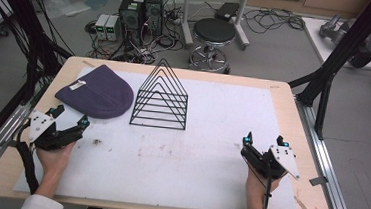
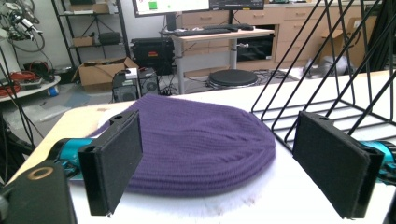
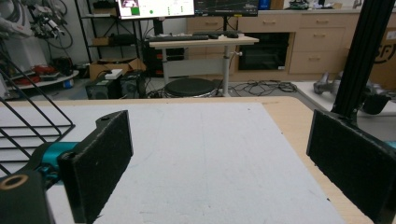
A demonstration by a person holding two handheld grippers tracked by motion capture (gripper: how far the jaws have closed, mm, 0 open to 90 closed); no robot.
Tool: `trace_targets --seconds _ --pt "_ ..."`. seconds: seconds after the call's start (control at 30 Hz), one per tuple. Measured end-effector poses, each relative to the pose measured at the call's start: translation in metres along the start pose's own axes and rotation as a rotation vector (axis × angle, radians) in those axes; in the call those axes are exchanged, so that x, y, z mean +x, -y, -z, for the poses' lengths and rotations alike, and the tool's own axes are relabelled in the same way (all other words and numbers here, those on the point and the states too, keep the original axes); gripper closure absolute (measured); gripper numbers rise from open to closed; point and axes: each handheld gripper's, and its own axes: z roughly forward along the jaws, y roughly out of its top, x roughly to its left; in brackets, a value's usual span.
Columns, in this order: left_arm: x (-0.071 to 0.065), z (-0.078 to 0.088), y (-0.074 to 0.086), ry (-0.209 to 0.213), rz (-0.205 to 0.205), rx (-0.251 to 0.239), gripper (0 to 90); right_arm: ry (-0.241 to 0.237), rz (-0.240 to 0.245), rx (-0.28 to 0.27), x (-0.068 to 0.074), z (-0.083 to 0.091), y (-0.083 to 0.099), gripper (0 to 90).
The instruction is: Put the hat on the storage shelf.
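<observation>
White matting covers the wooden desk (image 1: 293,118), with a stool (image 1: 214,32), computer cases and loose cables on the floor beyond its far edge. From the high view both tools lie low near the person's side: the left tool (image 1: 70,116) at the near left corner and the right tool (image 1: 266,139) at the near right, well apart from each other. That view alone shows the whole purple hat (image 1: 96,93), with a small white label on its left part, and the black wire rack (image 1: 161,98) standing upright just right of it. The left gripper view brings the hat (image 2: 201,144) close, lying flat straight ahead of the left tool (image 2: 224,168) and framed between its two pads; the label cannot be seen from here, and the rack (image 2: 327,84) is cut off at the right edge. The right gripper view gives bare matting ahead of the right tool (image 3: 224,163), a corner of the rack (image 3: 32,121) cut off at the left, and a desk with monitors in the background, their screens too small to read. Both tools are spread wide, released, gripping nothing. Whether the left tool's jaws touch the matting is hard to make out.
</observation>
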Motion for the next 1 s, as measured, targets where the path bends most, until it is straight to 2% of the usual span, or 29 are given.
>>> trace_targets --seconds 0.13,0.2,0.23,0.37,0.5,0.57,0.6,0.63,0.67,0.8,0.83,0.9,1.0 --pt "-0.002 -0.008 -0.020 -0.003 -0.015 -0.026 19.3 -0.004 -0.004 0.002 -0.001 -0.001 0.000 6.4" --pt "-0.003 -0.011 -0.024 -0.005 -0.017 -0.029 20.7 -0.002 -0.013 0.009 -0.002 -0.001 0.000 6.4" --pt "-0.003 -0.015 -0.032 -0.013 -0.018 -0.034 21.3 -0.004 -0.031 0.021 -0.002 -0.001 0.000 6.4" --pt "-0.003 -0.026 -0.042 -0.014 -0.031 -0.027 22.7 -0.015 -0.029 0.019 -0.001 -0.001 0.000 6.4" --pt "0.004 -0.040 -0.051 0.019 -0.004 0.021 23.3 -0.024 -0.012 0.016 0.001 -0.001 0.000 6.4" --pt "0.008 -0.046 -0.055 0.025 -0.008 0.055 23.0 -0.029 -0.009 0.019 0.002 -0.001 0.000 6.4" --pt "0.008 -0.046 -0.055 0.025 -0.008 0.055 22.8 -0.030 -0.002 0.016 0.002 -0.002 0.000 6.4" --pt "0.012 -0.052 -0.059 0.029 -0.011 0.080 22.6 -0.030 0.002 0.015 0.003 -0.002 0.000 6.4" --pt "0.012 -0.052 -0.059 0.029 -0.011 0.080 22.5 -0.032 -0.003 0.019 0.003 -0.002 0.000 6.4" --pt "0.024 -0.070 -0.068 0.096 -0.018 0.164 23.1 -0.039 -0.001 0.032 0.004 -0.003 0.000 6.3" --pt "0.024 -0.070 -0.068 0.096 -0.018 0.164 23.1 -0.039 -0.001 0.032 0.004 -0.003 0.000 6.3" --pt "0.029 -0.079 -0.074 0.112 -0.008 0.199 23.0 -0.039 0.010 0.026 0.004 -0.003 0.000 6.4" --pt "0.030 -0.088 -0.082 0.108 -0.009 0.226 22.1 -0.042 0.010 0.029 0.005 -0.003 0.000 6.4"
